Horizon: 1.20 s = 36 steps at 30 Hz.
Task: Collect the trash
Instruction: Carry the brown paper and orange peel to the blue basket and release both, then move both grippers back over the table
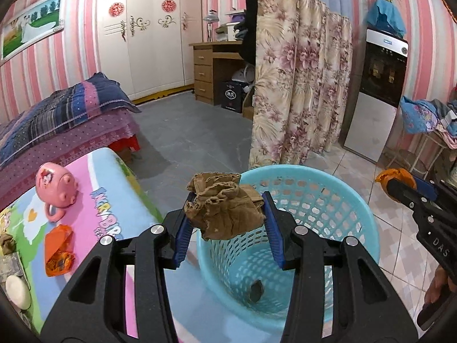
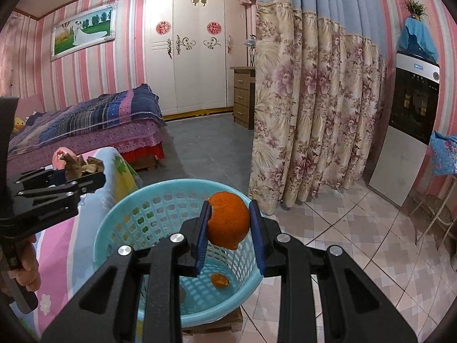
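My left gripper [image 1: 228, 197] is shut on a crumpled brown paper wad [image 1: 225, 208] and holds it over the near left rim of the light blue plastic basket [image 1: 351, 211]. My right gripper [image 2: 228, 205] is shut on a piece of orange peel [image 2: 228, 223] above the same basket [image 2: 120, 225]. A small orange scrap [image 2: 219, 280] lies on the basket floor. The right gripper also shows at the right in the left wrist view [image 1: 400, 184], and the left gripper at the left in the right wrist view [image 2: 85, 175]. An orange wrapper [image 1: 57, 253] lies on the colourful table [image 1: 114, 200].
A pink pig mug [image 1: 57, 190] and a white oval object [image 1: 17, 291] sit on the table. A bed [image 1: 57, 120] stands behind it. A floral curtain [image 1: 300, 91], a water dispenser [image 1: 377, 85] and a wooden desk [image 1: 211, 65] stand beyond the basket.
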Available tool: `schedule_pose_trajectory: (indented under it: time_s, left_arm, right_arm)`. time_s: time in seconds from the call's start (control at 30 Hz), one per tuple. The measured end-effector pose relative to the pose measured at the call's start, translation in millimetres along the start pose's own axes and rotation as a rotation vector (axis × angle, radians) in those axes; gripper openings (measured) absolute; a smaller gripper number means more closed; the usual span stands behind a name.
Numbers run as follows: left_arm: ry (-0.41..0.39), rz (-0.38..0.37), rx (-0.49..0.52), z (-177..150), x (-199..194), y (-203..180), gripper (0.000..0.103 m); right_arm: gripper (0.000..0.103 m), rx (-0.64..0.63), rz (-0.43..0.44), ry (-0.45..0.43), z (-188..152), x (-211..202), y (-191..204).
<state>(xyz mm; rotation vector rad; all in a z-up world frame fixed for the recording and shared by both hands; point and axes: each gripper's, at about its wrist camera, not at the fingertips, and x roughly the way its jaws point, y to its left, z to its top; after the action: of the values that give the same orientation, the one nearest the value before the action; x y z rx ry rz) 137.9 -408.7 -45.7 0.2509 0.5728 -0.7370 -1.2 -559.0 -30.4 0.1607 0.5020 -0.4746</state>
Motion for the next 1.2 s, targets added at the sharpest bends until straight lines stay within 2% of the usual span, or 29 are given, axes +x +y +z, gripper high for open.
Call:
schedule_pose_trajectory:
  time_s: [0.07,0.17,0.2,0.33,0.47,0.7,0.8,0.83,0.9,0.93,1.0,1.17,1.2]
  left_arm:
    - [-0.001,0.005,0.011,-0.3,2.9,-1.9,0.048]
    - [-0.006,0.03,0.018,-0.3,3.7,0.4,0.069]
    - [-0.011,0.044,0.016,-0.5,3.0,3.0,0.073]
    - [-0.014,0.076,0.005,-1.5,-1.7,19.2,0.074]
    - [-0.039,0.114,-0.026,-2.9,-12.2,35.9,0.084]
    - [-0.047,0.172,-0.052,-9.8,-30.2,56.0,0.094]
    - [-0.055,0.194,-0.062,-16.1,-39.7,62.6,0.095]
    - [-0.056,0.203,-0.063,-17.4,-42.0,64.1,0.095]
    - [-0.06,0.222,-0.069,-20.9,-48.5,69.7,0.095]
    - [-0.062,0.227,-0.073,-21.8,-51.5,71.6,0.095]
    - [-0.074,0.241,-0.079,-23.6,-59.6,77.0,0.095]
    - [-0.107,0.278,-0.097,-22.9,-88.5,94.8,0.095]
    - [-0.112,0.284,-0.101,-22.5,-94.7,98.8,0.095]
  right_arm:
    - [0.027,-0.001,0.001,0.004,-0.8,1.8,1.7]
    - [0.027,-0.005,0.002,0.007,-2.0,3.9,4.9]
    - [0.027,-0.004,0.003,0.008,-2.2,4.9,6.2]
    - [0.027,0.0,0.007,0.014,-3.4,9.7,8.9]
    - [0.027,-0.01,0.007,0.018,-2.5,15.9,13.7]
    - [0.027,0.022,0.022,0.032,-2.2,40.3,24.3]
    - [0.028,0.013,0.022,0.038,-0.8,50.7,30.3]
    - [0.031,0.015,0.018,0.038,0.6,54.1,31.3]
    - [0.05,0.03,0.021,0.035,2.4,56.8,30.9]
    - [0.067,0.036,0.023,0.026,3.6,56.1,31.5]
    - [0.072,0.034,0.029,0.016,4.4,53.7,33.0]
    - [0.092,0.025,0.014,-0.031,7.0,37.9,43.0]
    - [0.092,0.025,0.014,-0.036,8.3,36.5,43.2]
